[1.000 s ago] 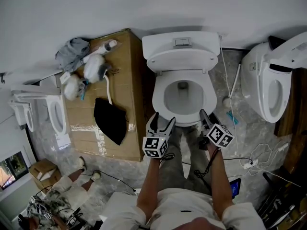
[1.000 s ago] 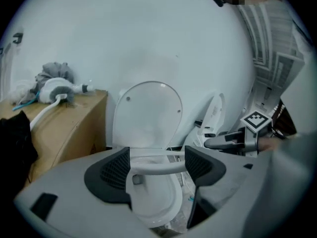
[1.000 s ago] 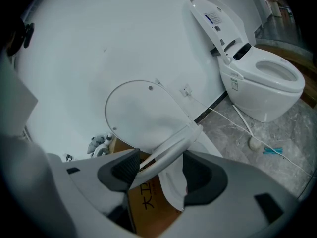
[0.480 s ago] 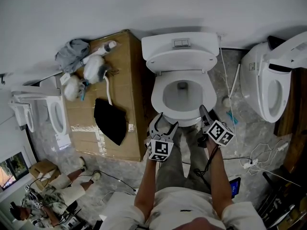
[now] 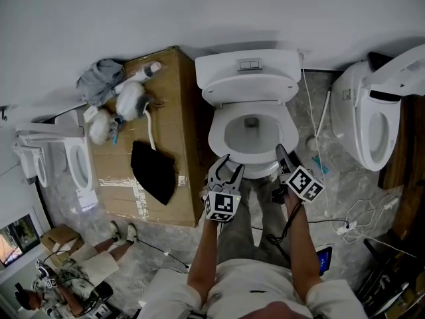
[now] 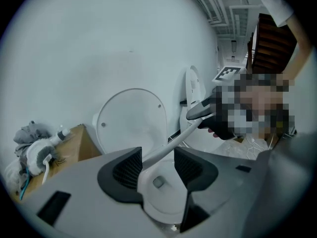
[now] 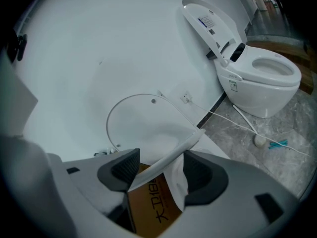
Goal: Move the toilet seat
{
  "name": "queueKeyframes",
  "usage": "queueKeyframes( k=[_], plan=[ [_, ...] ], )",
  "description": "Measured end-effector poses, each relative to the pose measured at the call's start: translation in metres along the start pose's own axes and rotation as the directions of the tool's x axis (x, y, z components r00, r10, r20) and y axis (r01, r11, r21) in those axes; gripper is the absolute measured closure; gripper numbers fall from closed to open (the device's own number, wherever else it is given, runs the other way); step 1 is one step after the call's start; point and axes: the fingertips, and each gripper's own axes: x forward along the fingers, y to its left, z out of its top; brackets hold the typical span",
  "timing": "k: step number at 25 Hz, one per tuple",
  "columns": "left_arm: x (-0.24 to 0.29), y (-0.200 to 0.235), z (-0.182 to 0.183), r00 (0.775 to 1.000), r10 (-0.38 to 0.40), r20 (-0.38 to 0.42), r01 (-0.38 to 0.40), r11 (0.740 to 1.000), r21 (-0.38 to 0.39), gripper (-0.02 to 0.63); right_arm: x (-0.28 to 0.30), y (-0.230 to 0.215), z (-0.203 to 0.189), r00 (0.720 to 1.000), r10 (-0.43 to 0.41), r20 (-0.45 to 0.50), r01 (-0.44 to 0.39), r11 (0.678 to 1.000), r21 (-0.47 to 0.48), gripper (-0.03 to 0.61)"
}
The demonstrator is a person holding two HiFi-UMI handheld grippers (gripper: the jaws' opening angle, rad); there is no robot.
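The white toilet seat lies over the bowl, and the lid stands up against the tank. My left gripper is at the seat's front left edge. In the left gripper view the seat runs edge-on between its pads; the left gripper's jaws have just been closing on it. My right gripper holds the front right edge. In the right gripper view the seat crosses slantwise between that gripper's pads, lifted a little off the bowl.
A cardboard box stands left of the toilet with a black cloth and plush toys on it. A second toilet is at the right. Cables lie on the stone floor. A person sits at lower left.
My left gripper has rolled about its own axis and its jaws have narrowed round the seat's front edge. Both grippers have drawn slightly up and toward me.
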Motion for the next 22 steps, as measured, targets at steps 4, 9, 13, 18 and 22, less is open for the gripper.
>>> queueKeyframes(
  k=[4, 9, 13, 18, 22],
  plan=[
    [0.005, 0.005, 0.01, 1.0, -0.012, 0.005, 0.012, 1.0, 0.007, 0.388, 0.0, 0.006, 0.008, 0.999, 0.021, 0.034, -0.022, 0.999, 0.035, 0.301],
    [0.008, 0.011, 0.018, 1.0, -0.012, 0.012, 0.012, 1.0, 0.008, 0.388, 0.001, 0.013, 0.016, 0.998, 0.037, 0.057, -0.04, 0.998, 0.055, 0.299],
    [0.01, 0.015, 0.023, 1.0, -0.011, 0.015, 0.011, 1.0, 0.001, 0.388, -0.001, 0.017, 0.02, 0.996, 0.052, 0.071, -0.056, 0.997, 0.057, 0.299],
    [0.013, 0.022, 0.029, 1.0, -0.004, 0.02, 0.004, 1.0, -0.009, 0.388, -0.001, 0.024, 0.025, 0.994, 0.071, 0.085, -0.076, 0.995, 0.058, 0.299],
    [0.017, 0.029, 0.038, 0.999, 0.004, 0.034, -0.004, 1.0, -0.019, 0.388, -0.005, 0.031, 0.033, 0.99, 0.088, 0.107, -0.091, 0.996, 0.022, 0.301]
  ],
)
